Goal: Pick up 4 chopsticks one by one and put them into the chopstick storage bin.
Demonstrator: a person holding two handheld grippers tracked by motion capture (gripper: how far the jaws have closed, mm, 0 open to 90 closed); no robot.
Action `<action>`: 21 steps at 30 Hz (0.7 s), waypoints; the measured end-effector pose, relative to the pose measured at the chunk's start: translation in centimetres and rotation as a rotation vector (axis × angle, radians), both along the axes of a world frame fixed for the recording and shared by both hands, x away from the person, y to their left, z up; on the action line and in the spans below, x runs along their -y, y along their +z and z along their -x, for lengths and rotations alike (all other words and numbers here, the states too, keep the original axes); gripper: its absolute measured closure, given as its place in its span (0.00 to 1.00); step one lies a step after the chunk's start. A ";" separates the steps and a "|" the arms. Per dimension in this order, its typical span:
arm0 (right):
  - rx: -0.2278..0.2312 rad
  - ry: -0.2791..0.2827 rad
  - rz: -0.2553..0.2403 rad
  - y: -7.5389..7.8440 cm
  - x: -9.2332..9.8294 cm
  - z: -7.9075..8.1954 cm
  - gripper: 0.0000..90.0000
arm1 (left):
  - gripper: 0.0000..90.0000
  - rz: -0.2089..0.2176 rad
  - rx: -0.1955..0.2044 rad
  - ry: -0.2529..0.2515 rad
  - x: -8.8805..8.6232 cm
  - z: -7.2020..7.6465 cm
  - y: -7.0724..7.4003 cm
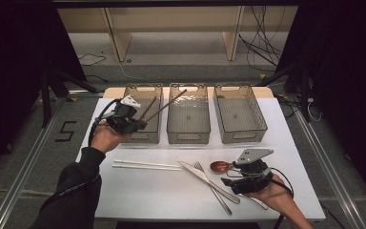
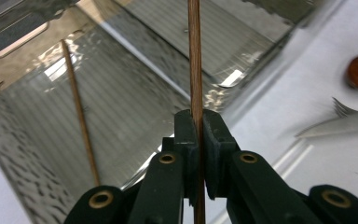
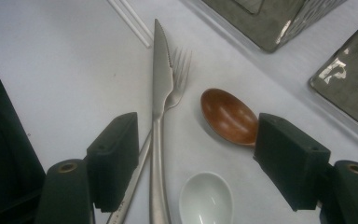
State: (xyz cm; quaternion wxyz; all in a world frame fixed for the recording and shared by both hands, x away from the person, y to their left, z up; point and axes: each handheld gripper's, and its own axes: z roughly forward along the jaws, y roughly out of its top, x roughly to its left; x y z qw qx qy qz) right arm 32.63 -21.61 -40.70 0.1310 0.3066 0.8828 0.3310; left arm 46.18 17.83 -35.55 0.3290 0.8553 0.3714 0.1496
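- High view: three bins [image 1: 189, 136], two brown chopsticks, two white ones [image 1: 145, 165], one knife [image 1: 208, 182], one fork [image 1: 214, 189]. My left gripper [image 1: 132, 122] clamps a chopstick [image 1: 169, 103] slanting up-right over the left bin.
- Left gripper view: thin brown stick [image 2: 195, 65], pinched upright; second stick [image 2: 79, 112] inside the bin.
- Right gripper view: my jaws apart over knife [image 3: 161, 79], fork, wooden spoon [image 3: 227, 116], white spoon [image 3: 206, 199].

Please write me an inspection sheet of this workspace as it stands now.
Surface: white table, bare in front.
Job's things: brown wooden chopstick held over the left clear plastic bin; a second chopstick lies inside.
Clutter: steel knife, steel fork, brown wooden spoon, white spoon, white chopsticks.
Grippers: left gripper clamped; right gripper open.
Cables: black, behind the table.
Surroundings: wooden shelving.
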 end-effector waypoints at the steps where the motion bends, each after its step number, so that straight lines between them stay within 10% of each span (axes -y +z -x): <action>1: 0.000 -0.002 -0.001 0.0 0.0 0.0 0.35 | 0.95 0.003 -0.005 0.011 -0.3 -0.3 0.0; 21: -0.012 0.003 -0.017 0.1 -0.1 0.2 0.33 | 0.94 -0.002 -0.071 0.199 -3.5 -5.3 -2.4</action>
